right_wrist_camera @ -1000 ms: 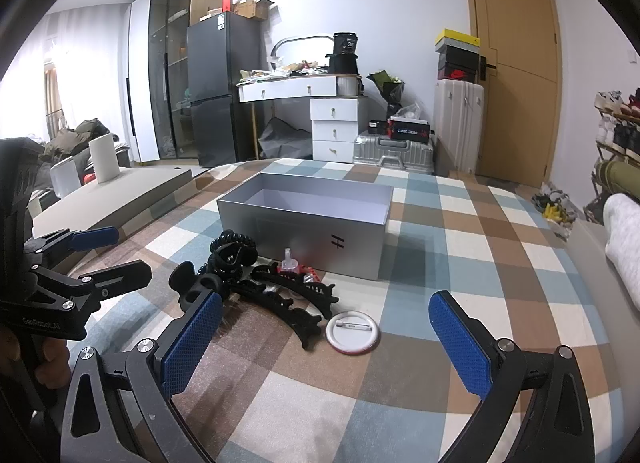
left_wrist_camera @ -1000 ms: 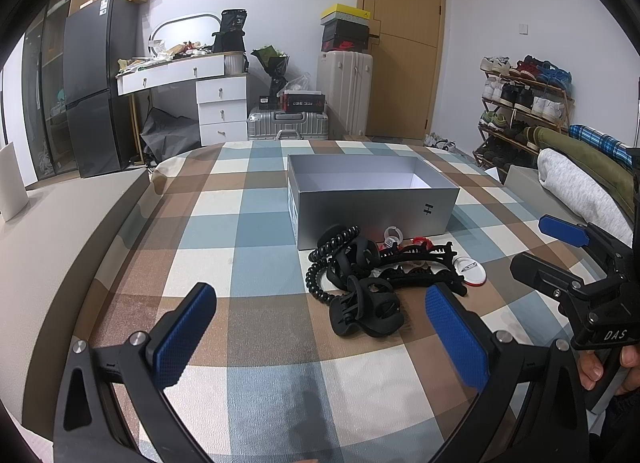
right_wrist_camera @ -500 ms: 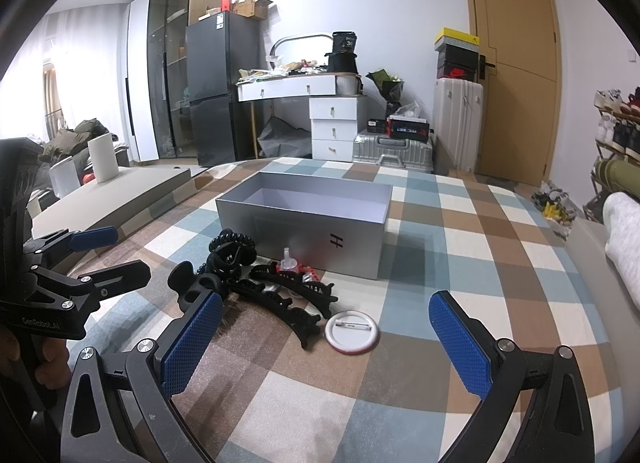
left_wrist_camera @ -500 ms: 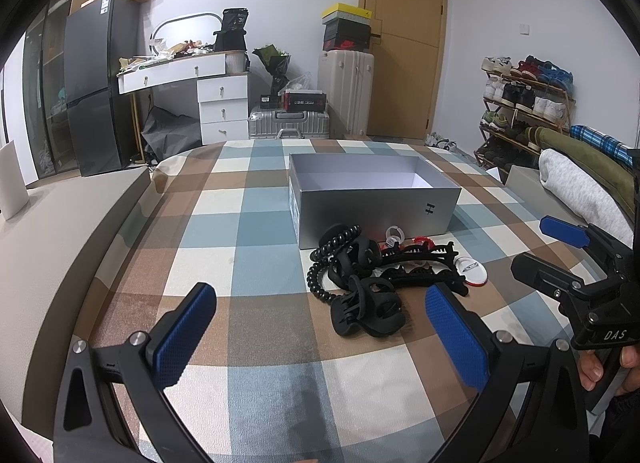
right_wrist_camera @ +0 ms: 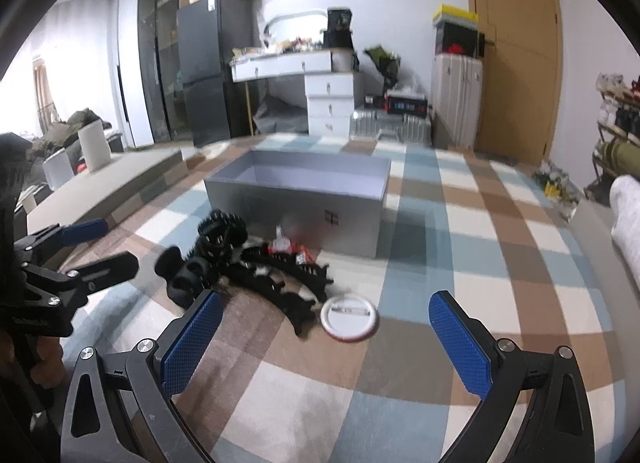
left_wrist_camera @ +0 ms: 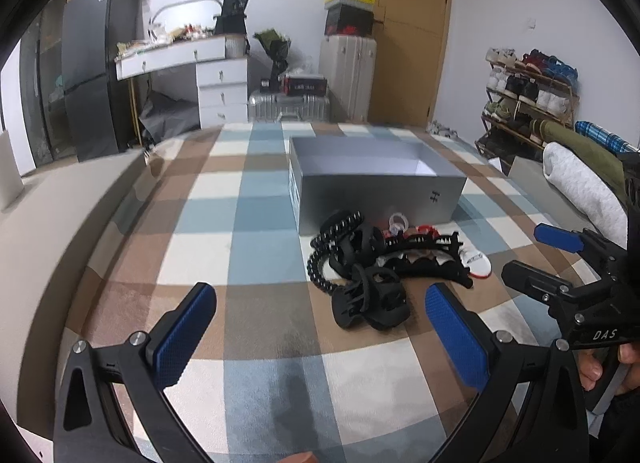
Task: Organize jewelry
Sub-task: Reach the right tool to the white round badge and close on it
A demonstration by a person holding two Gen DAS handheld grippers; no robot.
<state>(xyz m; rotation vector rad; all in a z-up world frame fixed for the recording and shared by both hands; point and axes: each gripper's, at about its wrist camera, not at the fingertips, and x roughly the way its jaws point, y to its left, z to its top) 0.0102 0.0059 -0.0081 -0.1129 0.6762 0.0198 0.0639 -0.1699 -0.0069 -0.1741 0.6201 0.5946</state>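
- Left gripper [left_wrist_camera: 320,327]: jaws spread wide, nothing between the blue pads, hovering low over the checked blanket [left_wrist_camera: 256,223] just short of the pile.
- Right gripper [right_wrist_camera: 326,337]: jaws likewise spread wide and empty, above the blanket, in front of the white round badge [right_wrist_camera: 349,318].
- Left wrist view only: black claw clip [left_wrist_camera: 370,297] nearest the camera, black beaded coil [left_wrist_camera: 332,247] curving along the pile's left edge, a clear ring-shaped piece [left_wrist_camera: 398,221] against the box wall; part of a hand [left_wrist_camera: 600,363] on the right tool's grip at the lower right edge.
- Right wrist view only: badge face fully exposed, lying just right of the long black toothed clips [right_wrist_camera: 296,287]; left tool seen side-on at the left edge.
- Both views: open grey box [left_wrist_camera: 376,187] standing directly behind the pile, interior bare as far as visible; jewellery and hair pieces heaped on the blanket touching or just beside its front wall.
- Room: white drawer desk [left_wrist_camera: 216,79], dark fridge [left_wrist_camera: 96,63], silver suitcase [left_wrist_camera: 288,107], wooden door [left_wrist_camera: 408,31], shoe rack [left_wrist_camera: 528,91] at right.
- Clearance: broad bare blanket left of the box and right of the badge; blanket edge dropping to a beige ledge [left_wrist_camera: 48,231] at left; rolled grey textile [left_wrist_camera: 580,183] bounding the right side.
- Right wrist view slightly blurred; small red items in the pile not identifiable.
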